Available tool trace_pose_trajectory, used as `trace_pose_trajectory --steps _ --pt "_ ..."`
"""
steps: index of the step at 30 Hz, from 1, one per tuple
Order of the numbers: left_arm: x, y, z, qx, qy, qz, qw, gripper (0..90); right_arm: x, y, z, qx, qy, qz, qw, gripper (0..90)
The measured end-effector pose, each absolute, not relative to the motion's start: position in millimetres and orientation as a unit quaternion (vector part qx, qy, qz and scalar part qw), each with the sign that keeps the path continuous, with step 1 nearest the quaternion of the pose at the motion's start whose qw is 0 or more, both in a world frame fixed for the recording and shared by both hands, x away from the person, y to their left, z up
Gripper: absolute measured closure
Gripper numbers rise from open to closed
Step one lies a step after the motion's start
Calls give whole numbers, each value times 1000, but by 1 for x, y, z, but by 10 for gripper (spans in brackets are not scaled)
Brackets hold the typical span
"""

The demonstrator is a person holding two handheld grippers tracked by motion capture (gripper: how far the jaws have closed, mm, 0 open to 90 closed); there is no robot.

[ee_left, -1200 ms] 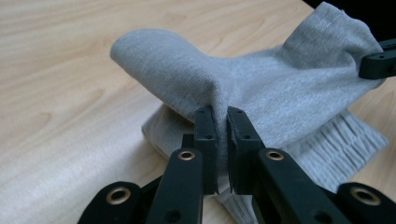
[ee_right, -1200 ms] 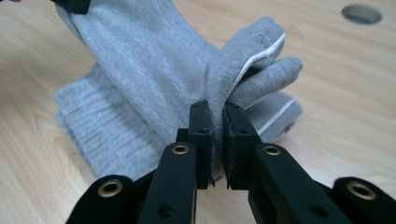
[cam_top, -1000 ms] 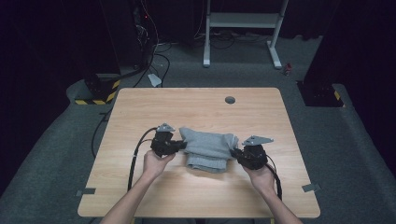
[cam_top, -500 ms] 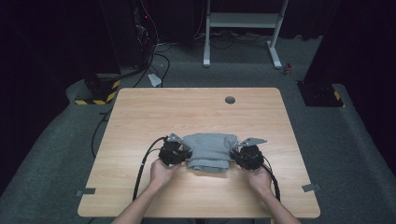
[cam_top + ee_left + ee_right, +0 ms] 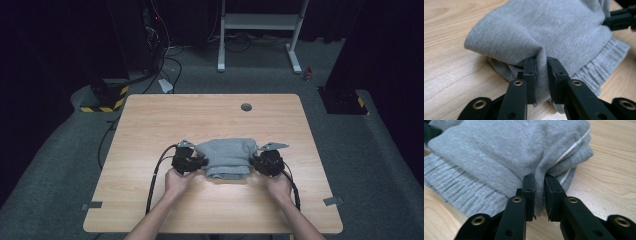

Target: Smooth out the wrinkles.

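A folded grey garment (image 5: pixel 227 156) lies on the wooden table (image 5: pixel 165 115), a little nearer the front edge. My left gripper (image 5: pixel 202 162) is at its left end. A puckered fold of grey cloth (image 5: pixel 544 27) sits between the left gripper's (image 5: pixel 541 61) jaws. My right gripper (image 5: pixel 252 162) is at the right end and pinches a fold of the same garment (image 5: pixel 499 150) between its jaws (image 5: pixel 539 178). Both pairs of jaws have just been opening, and the cloth still fills each gap. The ribbed hem lies flat on the wood.
A round grommet hole (image 5: pixel 246 106) sits near the table's far edge. Behind the table stand a white metal frame (image 5: pixel 260 25), floor cables (image 5: pixel 165 65) and a yellow-black striped block (image 5: pixel 105 100). Bare wood surrounds the garment on all sides.
Both grippers came slightly inward and down with the garment's ends. The garment has settled into a tighter bundle on the table.
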State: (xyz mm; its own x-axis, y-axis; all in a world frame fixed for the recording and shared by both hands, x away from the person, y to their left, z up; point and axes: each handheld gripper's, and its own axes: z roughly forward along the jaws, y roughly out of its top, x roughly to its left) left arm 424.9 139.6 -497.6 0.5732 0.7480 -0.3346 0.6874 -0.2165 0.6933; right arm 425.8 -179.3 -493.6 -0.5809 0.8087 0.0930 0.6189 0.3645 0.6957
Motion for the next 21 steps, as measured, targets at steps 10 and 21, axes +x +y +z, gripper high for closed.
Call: trace_pose_trajectory --steps 10,21 --pt "426 158 -480 748 503 49 430 396 422 -195 -474 446 797 389 119 472" --pt "461 155 -479 738 538 58 402 351 454 -198 -464 493 760 418 72 398"
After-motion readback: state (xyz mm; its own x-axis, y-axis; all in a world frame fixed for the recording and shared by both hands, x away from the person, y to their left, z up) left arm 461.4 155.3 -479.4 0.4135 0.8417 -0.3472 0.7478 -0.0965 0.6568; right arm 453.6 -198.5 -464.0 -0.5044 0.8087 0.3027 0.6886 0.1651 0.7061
